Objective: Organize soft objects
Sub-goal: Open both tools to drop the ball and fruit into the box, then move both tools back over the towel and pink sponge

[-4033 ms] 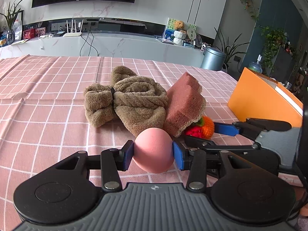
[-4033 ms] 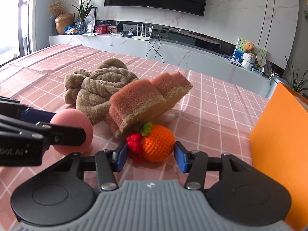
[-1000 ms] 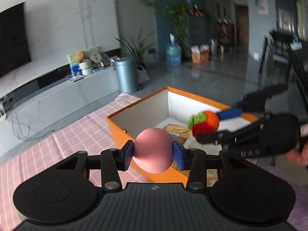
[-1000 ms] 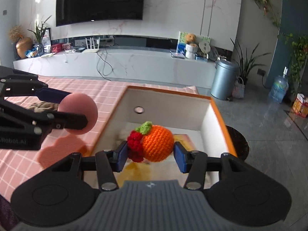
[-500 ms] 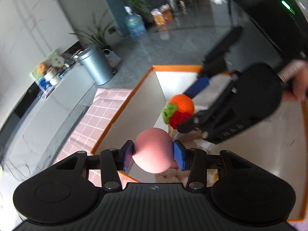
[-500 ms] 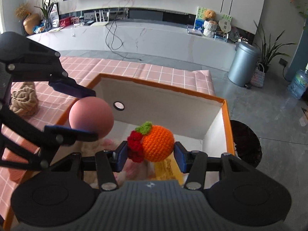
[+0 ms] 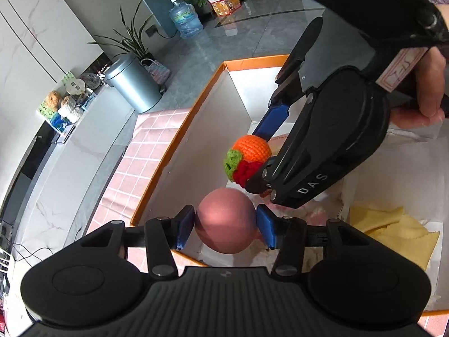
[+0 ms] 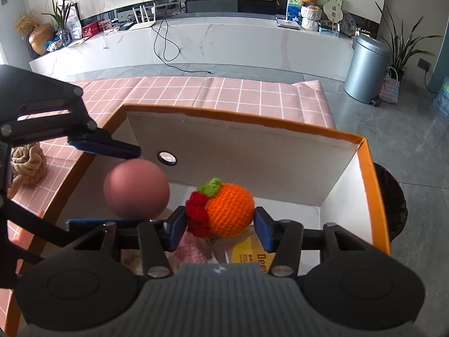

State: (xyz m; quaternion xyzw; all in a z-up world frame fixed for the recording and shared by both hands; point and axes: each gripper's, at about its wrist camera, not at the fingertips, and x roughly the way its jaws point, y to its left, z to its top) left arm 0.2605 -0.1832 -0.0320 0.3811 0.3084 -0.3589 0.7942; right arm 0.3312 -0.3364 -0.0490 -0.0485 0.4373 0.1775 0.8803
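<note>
Hanging over the open orange box (image 8: 367, 174): pink ball (image 7: 226, 220) between just-widening left gripper (image 7: 224, 226) fingers, pads barely off it; crocheted orange (image 8: 230, 210) just right, grasped by right gripper (image 8: 220, 227); drop lies straight down.

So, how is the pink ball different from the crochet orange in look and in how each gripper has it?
The pink ball is smooth and plain; the crochet orange is knitted, with a green leaf and red berries. The left gripper has just been opening and the ball sits loose between its pads; the right gripper holds the orange. Both hang over the orange box.
</note>
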